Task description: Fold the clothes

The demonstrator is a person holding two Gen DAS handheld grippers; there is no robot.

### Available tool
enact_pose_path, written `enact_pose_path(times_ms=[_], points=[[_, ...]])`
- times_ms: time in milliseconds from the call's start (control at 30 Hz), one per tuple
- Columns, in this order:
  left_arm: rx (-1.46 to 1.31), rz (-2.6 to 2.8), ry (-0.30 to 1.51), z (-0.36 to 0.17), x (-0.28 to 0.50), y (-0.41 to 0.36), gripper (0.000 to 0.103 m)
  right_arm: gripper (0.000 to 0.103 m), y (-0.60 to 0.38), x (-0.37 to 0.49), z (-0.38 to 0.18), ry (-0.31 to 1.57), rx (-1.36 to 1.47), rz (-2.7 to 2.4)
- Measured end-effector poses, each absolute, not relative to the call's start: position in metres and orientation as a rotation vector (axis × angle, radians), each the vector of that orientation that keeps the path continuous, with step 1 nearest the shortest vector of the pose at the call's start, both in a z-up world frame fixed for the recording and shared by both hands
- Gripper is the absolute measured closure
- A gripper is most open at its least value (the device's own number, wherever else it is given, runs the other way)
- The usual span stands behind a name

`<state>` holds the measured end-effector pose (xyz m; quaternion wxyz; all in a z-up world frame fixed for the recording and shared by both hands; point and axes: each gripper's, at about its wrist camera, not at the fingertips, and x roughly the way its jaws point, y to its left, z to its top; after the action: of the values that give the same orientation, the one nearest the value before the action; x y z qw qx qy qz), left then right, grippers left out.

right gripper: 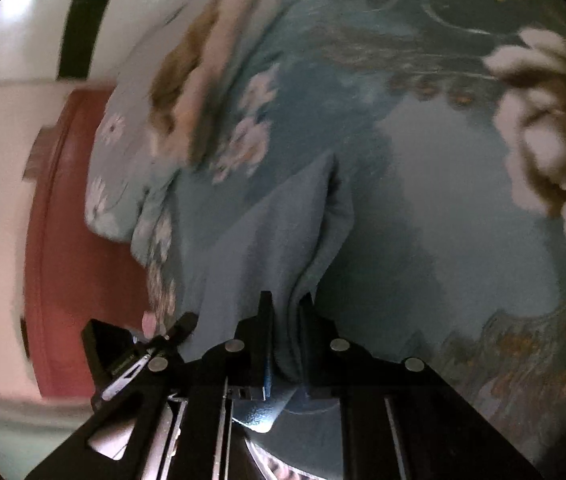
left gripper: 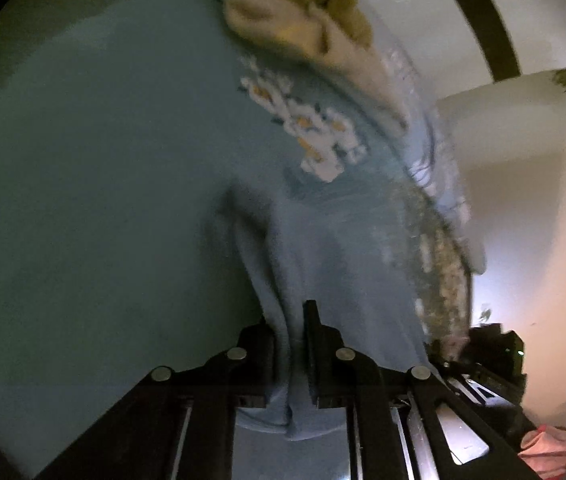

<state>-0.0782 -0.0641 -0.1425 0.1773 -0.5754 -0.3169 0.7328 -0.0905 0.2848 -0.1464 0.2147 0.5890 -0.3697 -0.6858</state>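
Aloft, both tongs, left gripper [left gripper: 289,320] and right gripper [right gripper: 286,304], pinch bunched edges of the blue garment [left gripper: 323,248], which hangs away (lengthwise) over the floral bedspread [right gripper: 463,200].

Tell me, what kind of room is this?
Probably a bedroom. A teal floral bedspread covers a wide soft surface like a bed, a matching flowered pillow lies at its edge, and the left gripper and right gripper each pinch a blue garment being folded.
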Motion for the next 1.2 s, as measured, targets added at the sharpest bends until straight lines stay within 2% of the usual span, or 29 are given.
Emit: enact_pose_path(times_ms=[67,200,267,400,533,600,667,733,833,1000,1133,1200], points=[[-1.586,2.105,-0.915,-0.133,-0.056,-0.077,0.09,0.092,0.276,-0.08,-0.142,-0.968,1.626,-1.888],[-1.688,2.09,-0.888,-0.153,-0.039,-0.082,0.09,0.092,0.265,-0.065,-0.163,-0.899,1.716,-1.886],[-1.753,2.041,-0.918,-0.168,-0.034,-0.083,0.09,0.092,0.27,-0.06,-0.172,-0.912,1.747,-1.906],[-1.781,2.051,-0.832,-0.171,-0.038,-0.069,0.086,0.092,0.283,-0.058,-0.183,-0.957,1.773,-1.943],[-1.779,2.13,-0.684,-0.162,-0.049,-0.06,0.076,0.09,0.291,-0.061,-0.184,-0.977,1.764,-1.94],[-1.778,2.13,-0.669,-0.164,-0.058,-0.058,0.059,0.089,0.289,-0.065,-0.186,-0.986,1.77,-1.933],[-1.789,2.118,-0.668,-0.17,-0.065,-0.058,0.057,0.085,0.29,-0.067,-0.191,-1.014,1.774,-1.925],[-1.812,2.096,-0.679,-0.179,-0.07,-0.058,0.055,0.068,0.293,-0.069,-0.195,-1.055,1.773,-1.918],[-1.849,2.027,-0.737,-0.195,-0.074,-0.058,0.051,0.066,0.294,-0.073,-0.205,-1.121,1.779,-1.899],[-1.86,1.963,-0.778,-0.206,-0.076,-0.049,0.051,0.066,0.282,-0.08,-0.21,-1.129,1.782,-1.878],[-1.848,1.928,-0.878,-0.211,-0.074,-0.055,0.051,0.087,0.274,-0.084,-0.195,-1.101,1.769,-1.893],[-1.841,1.913,-0.915,-0.212,-0.073,-0.058,0.051,0.089,0.268,-0.087,-0.181,-1.059,1.758,-1.907]])
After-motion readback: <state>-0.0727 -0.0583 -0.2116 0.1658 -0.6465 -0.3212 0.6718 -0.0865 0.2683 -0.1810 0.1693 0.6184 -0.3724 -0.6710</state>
